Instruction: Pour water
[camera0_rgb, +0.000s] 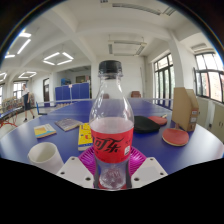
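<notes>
You work at a blue table (150, 140) in a large room with ceiling lights and windows; the far side holds blue table-tennis tables, well apart from you. On the table, a brown box (185, 107) stands to the right, beyond a red disc (175, 136) and a dark paddle-like object (150, 122). To the left lie a yellow packet (86, 133), a booklet (68, 124) and another yellow item (44, 130).

The bottle (111, 125), black-capped with a red label, stands upright between the fingers of the gripper (111, 166). Both purple pads (88, 160) press its lower body, so the claw reads as clenched on the bottle. The white cup (45, 156), the likely target, sits just left of the fingers near the table's front edge.

Risks, as judged: the cap appears to be on, so tilting now yields nothing. The grip sits low on a tall bottle; tilting may let it slip or swing. The cup is close to the near edge and to the left finger; a sideways sweep could knock it off.

Open room lies ahead and to the right of the bottle; the left is crowded.
</notes>
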